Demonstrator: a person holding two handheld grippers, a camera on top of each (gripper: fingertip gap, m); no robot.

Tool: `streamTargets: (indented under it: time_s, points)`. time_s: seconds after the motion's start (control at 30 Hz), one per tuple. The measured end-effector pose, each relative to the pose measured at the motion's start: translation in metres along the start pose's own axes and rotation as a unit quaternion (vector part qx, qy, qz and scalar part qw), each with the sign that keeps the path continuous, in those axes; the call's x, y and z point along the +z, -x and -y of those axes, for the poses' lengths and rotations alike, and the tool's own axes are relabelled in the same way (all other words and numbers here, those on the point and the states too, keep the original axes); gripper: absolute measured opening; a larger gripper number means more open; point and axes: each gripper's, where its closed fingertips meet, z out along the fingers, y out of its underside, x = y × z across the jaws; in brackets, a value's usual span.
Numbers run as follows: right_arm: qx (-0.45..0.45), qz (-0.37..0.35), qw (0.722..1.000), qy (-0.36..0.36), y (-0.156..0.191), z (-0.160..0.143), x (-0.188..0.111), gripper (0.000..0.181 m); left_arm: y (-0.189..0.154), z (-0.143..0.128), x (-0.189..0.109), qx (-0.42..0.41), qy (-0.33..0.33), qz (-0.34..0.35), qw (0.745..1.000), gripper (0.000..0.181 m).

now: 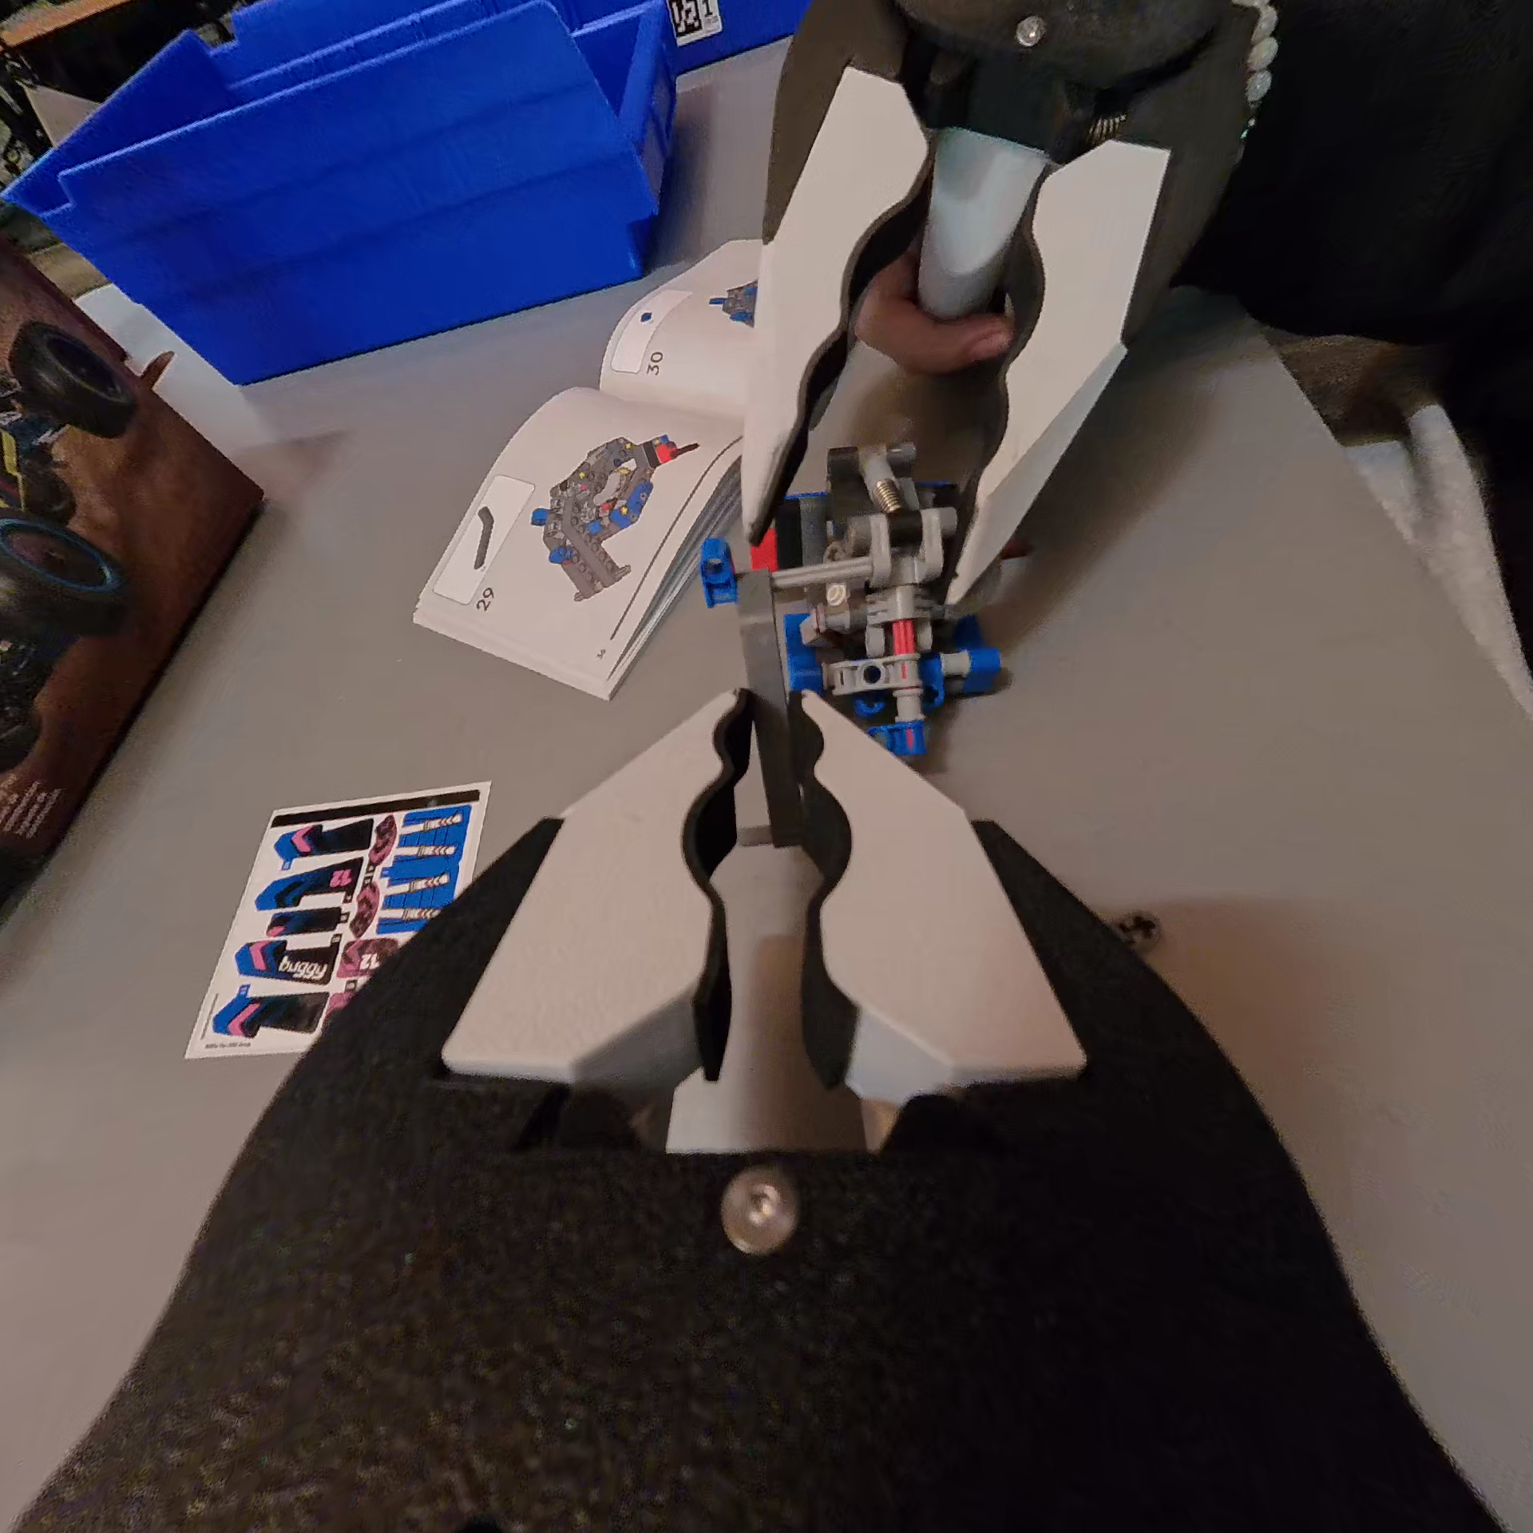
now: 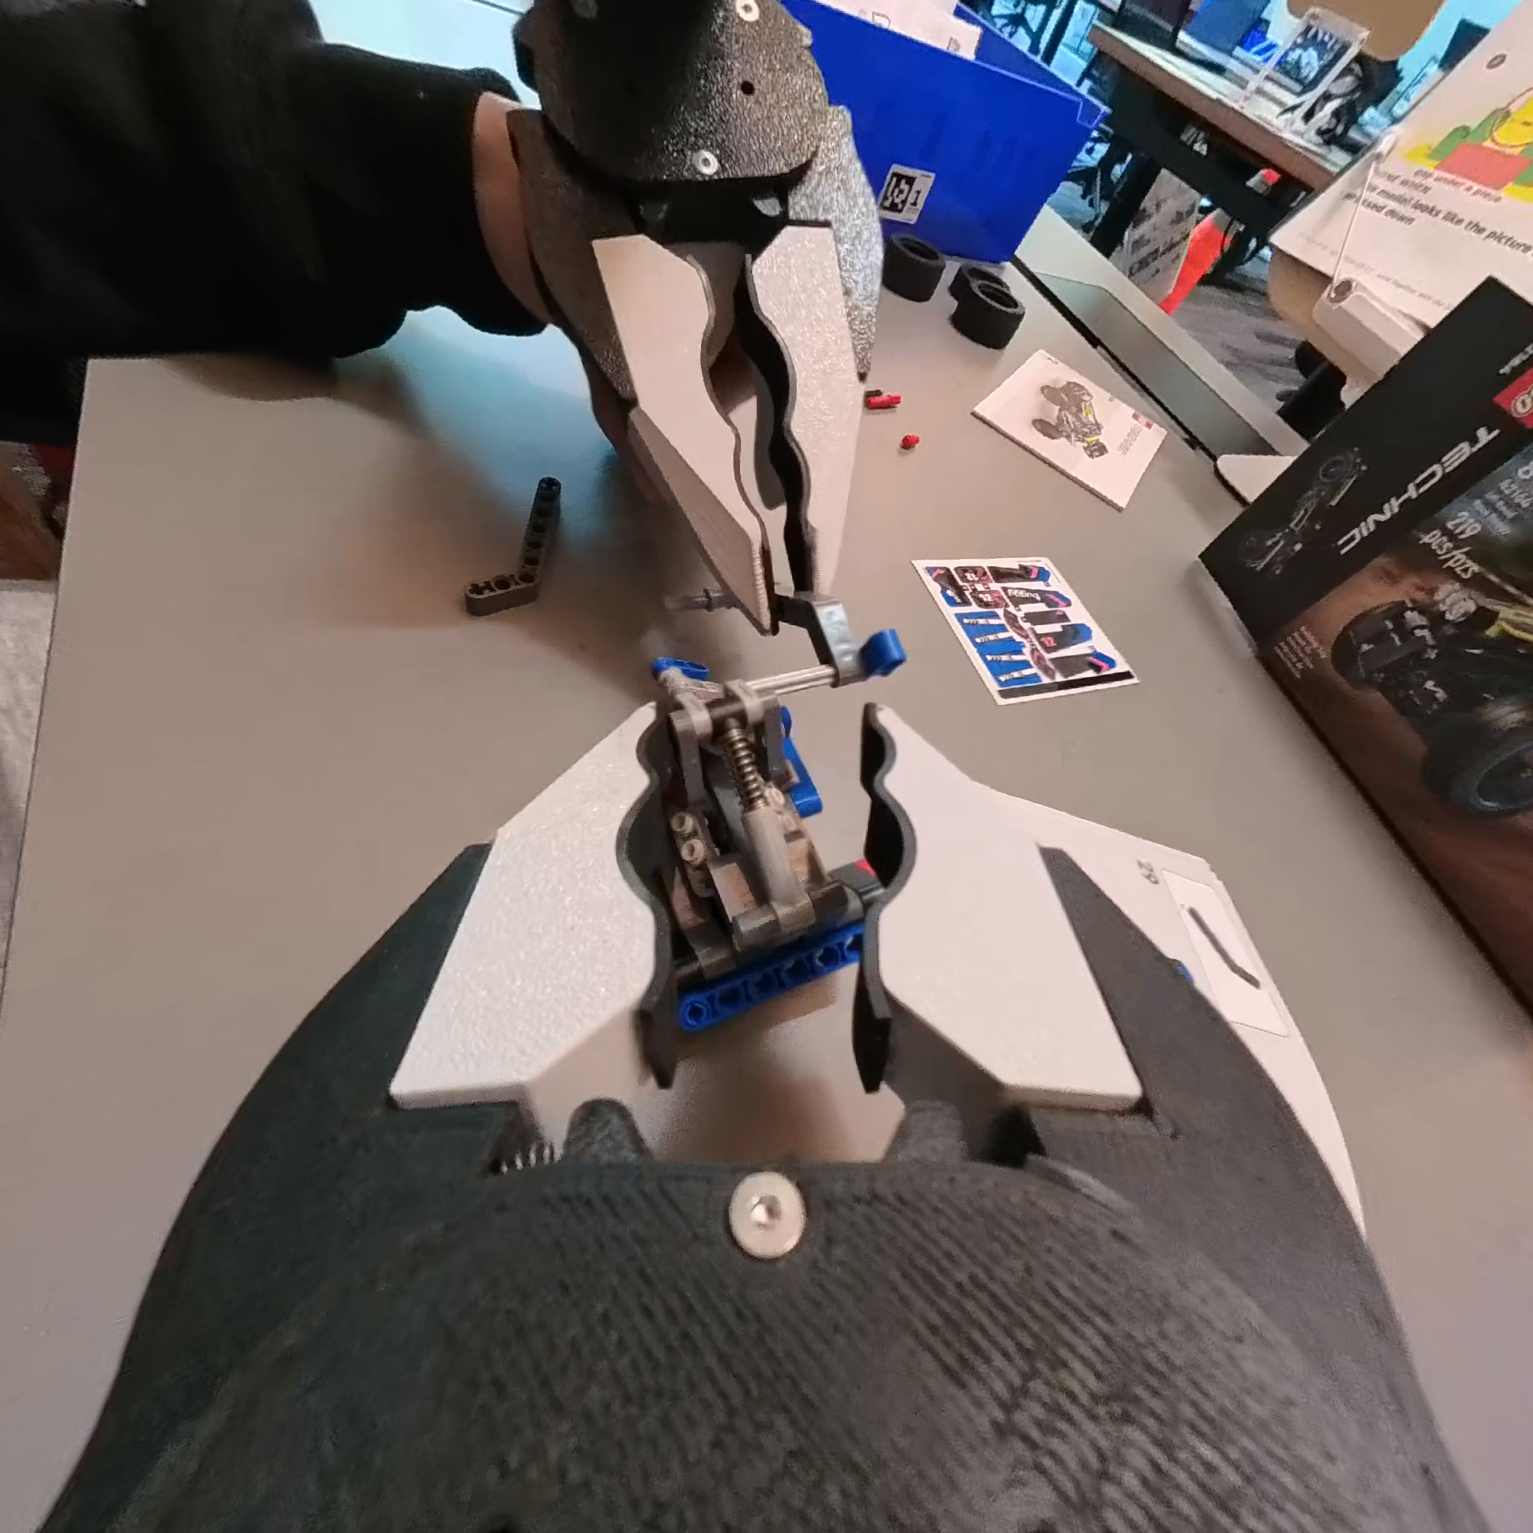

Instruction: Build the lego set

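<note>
model (image 1: 871, 597): half-built blue and grey chassis on the table (image 1: 1161, 829), just beside the open booklet (image 1: 572, 547)
right gripper (image 2: 763, 896): jaws straddle the model's body, wide apart; the left finger touches its flank, the right finger seems just clear near the blue beam (image 2: 763, 987), so a firm clamp cannot be confirmed
left gripper (image 1: 767, 705): jaws nearly together on a dark beam (image 1: 767, 664), gripped at its near end; the far end meets the model's grey axle
beam handling: stiff, light, smooth plastic; a thin edge-on hold, so it may pivot between the pads when pushed
model handling: light but knobbly; pins, spring shock (image 2: 747, 771) and thin axles likely pop loose under side load
where to hold: judged best on the solid lower frame around the blue beam, not the spring or the protruding axle
spare parts: bent grey beam (image 2: 518, 556), red pins (image 2: 883, 400) and tyres (image 2: 987, 303) lie well apart
sticker sheet (image 1: 340, 921): flat on the table, untouched
</note>
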Motion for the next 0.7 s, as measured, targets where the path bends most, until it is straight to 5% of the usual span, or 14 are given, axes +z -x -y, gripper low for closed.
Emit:
streamTargets:
  time_s: [0.27, 0.7]
  points:
    - [-0.030, -0.005, 1.000, -0.005, 0.005, 0.001, -0.001, 0.023, 0.000, -0.004, 0.002, 0.015, 0.013, 0.005, 1.000, 0.007]
    - [-0.036, 0.003, 0.999, 0.012, 0.008, -0.004, 0.000, 0.024, -0.011, -0.012, 0.010, 0.021, 0.041, -0.020, 0.999, 0.010]
